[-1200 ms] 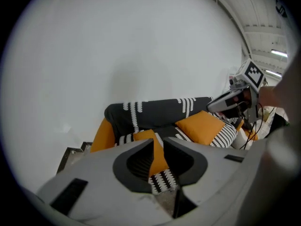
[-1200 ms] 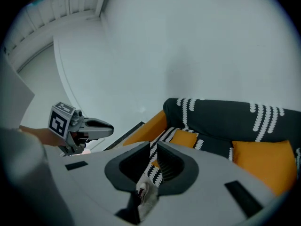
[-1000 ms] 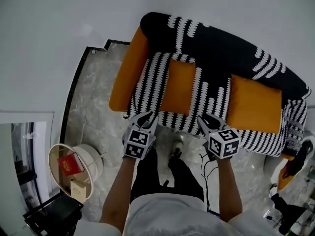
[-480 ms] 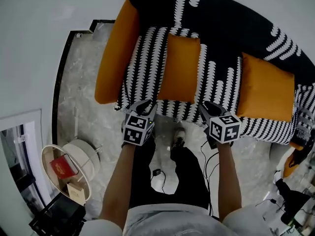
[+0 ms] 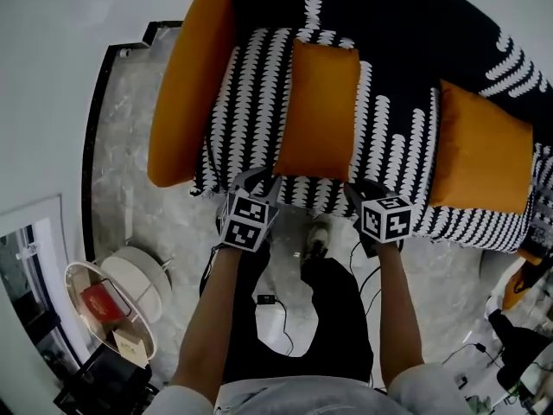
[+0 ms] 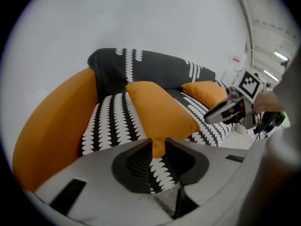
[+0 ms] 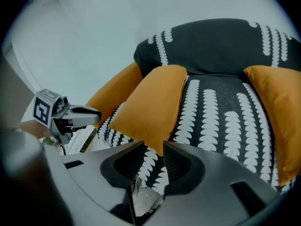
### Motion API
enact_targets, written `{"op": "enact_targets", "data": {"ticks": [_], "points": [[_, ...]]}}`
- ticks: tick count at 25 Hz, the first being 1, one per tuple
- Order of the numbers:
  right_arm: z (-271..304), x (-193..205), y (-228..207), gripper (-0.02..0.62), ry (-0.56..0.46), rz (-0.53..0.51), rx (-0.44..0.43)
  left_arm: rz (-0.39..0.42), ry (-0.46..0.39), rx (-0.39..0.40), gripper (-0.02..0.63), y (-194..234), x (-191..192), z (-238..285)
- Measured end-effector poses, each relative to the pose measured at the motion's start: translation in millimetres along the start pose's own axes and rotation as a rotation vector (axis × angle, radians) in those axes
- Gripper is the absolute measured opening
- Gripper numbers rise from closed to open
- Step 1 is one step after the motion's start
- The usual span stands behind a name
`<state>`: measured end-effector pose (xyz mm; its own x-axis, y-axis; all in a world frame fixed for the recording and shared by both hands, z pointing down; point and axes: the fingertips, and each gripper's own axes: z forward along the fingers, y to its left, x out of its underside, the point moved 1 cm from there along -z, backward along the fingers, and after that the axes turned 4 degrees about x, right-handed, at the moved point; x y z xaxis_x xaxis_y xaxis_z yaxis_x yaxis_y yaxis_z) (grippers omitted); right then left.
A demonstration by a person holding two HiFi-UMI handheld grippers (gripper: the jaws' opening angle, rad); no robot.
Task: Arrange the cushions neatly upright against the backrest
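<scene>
Both claws have dropped to the sofa's front edge over the last second, and the right claw's jaws have just been opening.
Left claw and right claw both stand part open and grip nothing. Each is lined up on a near corner of the near cushion, which shows in the gap between the jaws; I cannot tell whether it is touched. This cushion lies flat on the seat at 12 o'clock from the claws. The second cushion lies at 2 o'clock, the orange armrest at 10 o'clock, and the backrest is beyond. Judged: plain orange fabric, square, plump, so light, soft and floppy. Pinch the two near corners or the seam edge, since a mid-face pinch would only bunch the cloth. Seat cover is black with a white scallop print.
</scene>
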<state>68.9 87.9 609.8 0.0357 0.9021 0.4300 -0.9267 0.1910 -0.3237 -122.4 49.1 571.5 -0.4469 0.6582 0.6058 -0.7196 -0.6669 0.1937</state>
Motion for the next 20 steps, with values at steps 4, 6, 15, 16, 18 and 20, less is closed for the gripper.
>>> {"op": "enact_targets", "data": {"ticks": [4,6,15,16,18,20], "points": [[29,17,-7,0.109,0.046,0.043,0.0,0.033,0.037,0.01,0.114,-1,12,17],[35,20,-10,0.109,0.048,0.071,-0.005,0.019,0.047,0.016,0.114,0,17,23],[32,17,-3,0.083,0.066,0.025,0.008,-0.009,0.075,0.035,0.112,3,23,31],[31,14,-1,0.073,0.063,0.003,0.003,-0.015,0.078,0.033,0.104,4,24,33],[29,6,4,0.058,0.057,-0.056,-0.007,-0.016,0.081,0.032,0.095,6,22,37],[27,-3,8,0.055,0.047,-0.103,-0.028,-0.016,0.083,0.039,0.095,8,22,41]]}}
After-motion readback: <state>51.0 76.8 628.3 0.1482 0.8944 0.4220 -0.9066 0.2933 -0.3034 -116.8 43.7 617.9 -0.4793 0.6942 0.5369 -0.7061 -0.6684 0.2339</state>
